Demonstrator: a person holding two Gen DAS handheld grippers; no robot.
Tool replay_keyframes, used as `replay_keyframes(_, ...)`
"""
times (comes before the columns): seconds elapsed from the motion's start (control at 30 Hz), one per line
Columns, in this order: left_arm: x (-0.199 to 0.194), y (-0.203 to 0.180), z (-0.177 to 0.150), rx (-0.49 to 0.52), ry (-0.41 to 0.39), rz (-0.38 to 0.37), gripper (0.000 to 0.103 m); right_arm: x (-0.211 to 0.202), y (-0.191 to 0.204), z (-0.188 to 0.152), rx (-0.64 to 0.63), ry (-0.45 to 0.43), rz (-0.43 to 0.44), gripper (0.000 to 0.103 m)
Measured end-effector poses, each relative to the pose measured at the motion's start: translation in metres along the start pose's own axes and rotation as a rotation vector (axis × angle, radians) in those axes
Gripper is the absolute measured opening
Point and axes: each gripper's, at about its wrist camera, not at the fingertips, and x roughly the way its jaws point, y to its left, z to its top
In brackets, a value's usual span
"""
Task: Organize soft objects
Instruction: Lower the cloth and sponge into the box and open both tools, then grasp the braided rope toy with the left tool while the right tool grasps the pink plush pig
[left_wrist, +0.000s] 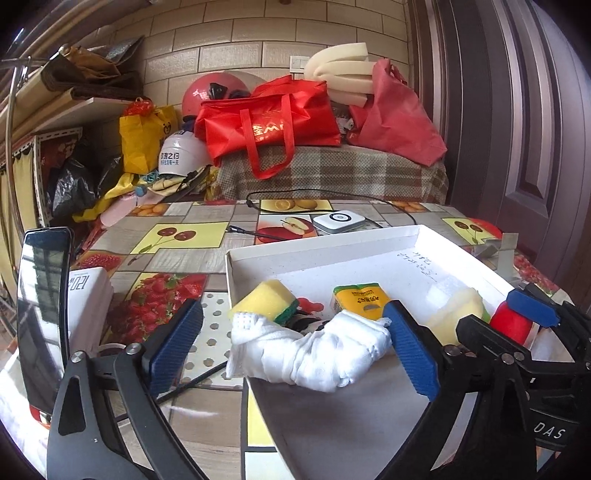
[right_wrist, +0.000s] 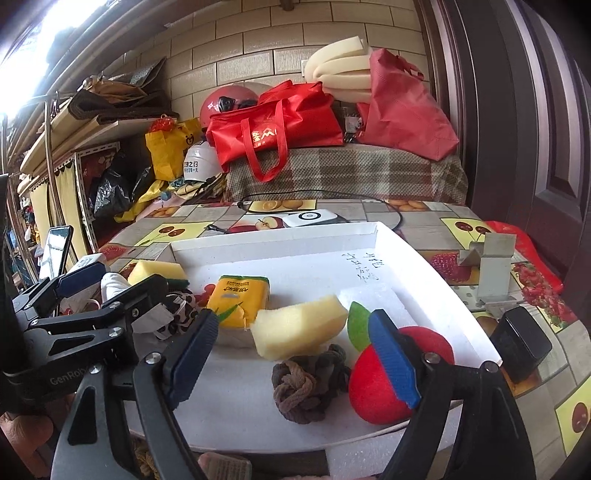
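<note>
A white sock (left_wrist: 314, 354) is seen draped over the near left rim of a shallow white tray (left_wrist: 332, 254), lying between the spread fingers of the left gripper (left_wrist: 291, 350), whose blue pads stand apart with the right pad just beside the sock's toe end and the left pad well clear of it. Just behind the sock, a yellow sponge with a green scouring side (left_wrist: 266, 301) is propped on the tray's left edge, and a yellow tissue pack (left_wrist: 360, 299) lies further in. In the right wrist view, a pale yellow sponge wedge (right_wrist: 301, 326) is rested on top of a brown knotted rope ball (right_wrist: 308, 384), with a red foam apple (right_wrist: 384, 384) and its green leaf just beside them. The right gripper (right_wrist: 295, 362) is held open over the tray's near edge, its fingers apart around the rope ball and the sponge wedge, the right pad in front of the apple; nothing is clamped. The tray is set on a bench covered by a fruit-patterned cloth (right_wrist: 461, 225). A white device with a black cable (right_wrist: 310, 218) lies behind the tray, a phone (left_wrist: 42, 295) is stood upright at the left, and a red bag (left_wrist: 269, 118) is placed on a plaid-covered surface beyond.
</note>
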Motion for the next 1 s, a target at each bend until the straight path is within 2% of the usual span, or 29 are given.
replay_keyframes(0.07, -0.001, 0.003, 0.0, -0.01, -0.005, -0.011, 0.103, -0.001, -0.002, 0.0, 0.006, -0.008, -0.006, 0.09)
replay_keyframes(0.13, -0.004, 0.004, 0.0, -0.013, -0.021, -0.007, 0.103, -0.002, -0.002, 0.0, 0.009, -0.015, -0.01, 0.102)
replay_keyframes(0.43, -0.017, 0.006, -0.001, -0.02, -0.087, -0.03, 0.103, -0.018, 0.006, -0.001, -0.026, -0.107, -0.042, 0.103)
replay_keyframes(0.57, -0.025, 0.008, -0.005, -0.012, -0.087, -0.053, 0.103, -0.027, 0.008, -0.003, -0.028, -0.156, -0.061, 0.103)
replay_keyframes(0.8, -0.048, 0.012, -0.019, 0.033, -0.031, -0.144, 0.103, -0.049, -0.004, -0.013, -0.024, -0.168, -0.109, 0.103)
replay_keyframes(1.0, -0.068, -0.004, -0.039, 0.165, 0.064, -0.223, 0.103, -0.075, -0.021, -0.028, -0.039, -0.136, -0.124, 0.103)
